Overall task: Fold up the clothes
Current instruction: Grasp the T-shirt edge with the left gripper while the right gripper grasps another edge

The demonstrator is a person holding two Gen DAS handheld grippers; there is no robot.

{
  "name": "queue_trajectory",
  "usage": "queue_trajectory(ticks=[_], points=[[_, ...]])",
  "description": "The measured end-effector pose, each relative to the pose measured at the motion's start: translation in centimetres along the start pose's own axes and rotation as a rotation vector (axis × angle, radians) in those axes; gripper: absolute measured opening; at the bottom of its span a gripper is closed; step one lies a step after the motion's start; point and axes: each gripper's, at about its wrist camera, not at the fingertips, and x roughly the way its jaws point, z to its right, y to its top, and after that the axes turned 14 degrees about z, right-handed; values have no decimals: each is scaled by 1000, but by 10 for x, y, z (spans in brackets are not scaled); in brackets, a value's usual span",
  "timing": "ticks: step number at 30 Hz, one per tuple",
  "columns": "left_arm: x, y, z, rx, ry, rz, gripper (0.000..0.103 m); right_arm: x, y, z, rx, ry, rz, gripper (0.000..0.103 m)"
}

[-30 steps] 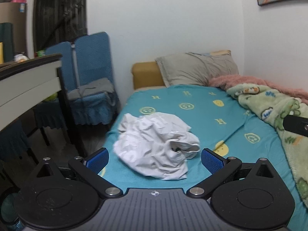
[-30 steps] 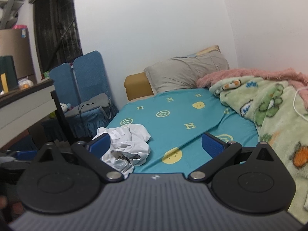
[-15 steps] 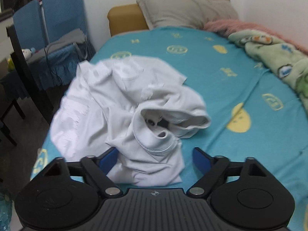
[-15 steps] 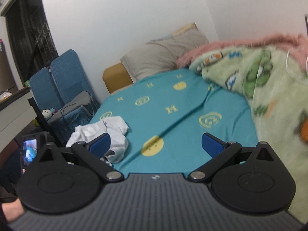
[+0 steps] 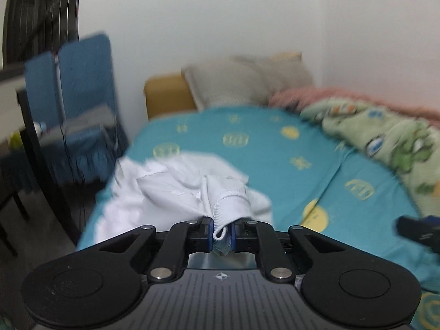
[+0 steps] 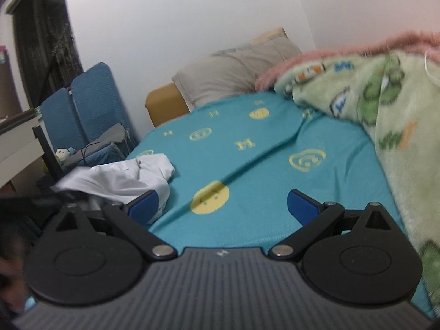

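the white shirt [image 5: 176,192] lies in a crumpled heap on the near left part of the teal bed sheet [image 5: 288,143], close to the bed's left edge. my left gripper [image 5: 222,232] is pinched tight on a ribbed hem of it, and the cloth pokes up between the blue pads. my right gripper [image 6: 222,206] hangs wide apart over bare sheet, holding nothing, with the shirt at its left. i think i am pulling the shirt out so it can lie flat. to do that well i should keep my pinch firm, lift slowly, and let my right jaws take another edge. the green blanket [image 5: 385,137] is far right, the grey pillow [image 5: 247,82] far back.
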Motion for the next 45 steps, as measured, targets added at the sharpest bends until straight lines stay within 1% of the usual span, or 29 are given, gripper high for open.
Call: queue_trajectory(ticks=[3, 7, 9, 12, 15, 18, 21, 23, 25, 26, 27, 29, 31, 34, 35, 36, 37, 39, 41, 43, 44, 45], points=[[-42, 15, -14, -71, 2, 29, 10, -13, 4, -11, -54, 27, 46, 102], [-100, 27, -33, -156, -24, 95, 10, -31, 8, -32, -127, 78, 81, 102], [-129, 33, -42, -198, -39, 131, 10, -42, 12, -42, -147, 102, 85, 102], [-172, 42, -55, -253, -72, 188, 10, -63, 22, -57, -136, 145, 81, 102], [-195, 48, -59, -260, -128, 218, 10, -80, 30, -79, -137, 218, 70, 102], [-195, 44, -62, -261, -144, 181, 11, -84, 27, -106, -170, 319, 35, 102], [-184, 36, -71, -293, -125, 121, 11, -73, 7, -133, -243, 373, -58, 102], [-174, 32, -84, -350, -112, 88, 12, -62, -13, -144, -311, 385, -133, 100], [-164, 28, -99, -402, -100, 60, 13, -49, -33, -150, -374, 389, -215, 87], [-159, 27, -107, -427, -94, 47, 13, -42, -39, -150, -391, 381, -247, 71], [-154, 25, -114, -452, -88, 33, 13, -34, -46, -150, -408, 372, -279, 64], [-146, 21, -123, -477, -83, 8, 14, -22, -51, -144, -390, 362, -287, 63], [-138, 18, -125, -483, -88, -18, 14, -12, -52, -138, -372, 373, -273, 59], [-127, 16, -120, -461, -90, -35, 15, 4, -64, -138, -375, 421, -336, 43], [-123, 15, -118, -452, -88, -39, 15, 10, -68, -139, -375, 437, -357, 35], [-120, 15, -115, -444, -86, -42, 15, 15, -72, -139, -376, 453, -379, 33], [-118, 15, -113, -437, -84, -42, 15, 16, -74, -138, -375, 474, -400, 33], [-115, 15, -108, -424, -78, -41, 15, 11, -77, -140, -384, 514, -406, 33], [-115, 16, -105, -417, -71, -32, 15, 5, -76, -144, -395, 530, -381, 35], [-115, 16, -104, -420, -66, -25, 15, 4, -79, -149, -407, 515, -369, 42], [-115, 16, -104, -423, -63, -23, 15, 4, -83, -151, -428, 511, -367, 51], [-114, 16, -103, -426, -61, -20, 15, 5, -87, -152, -448, 506, -364, 52]])
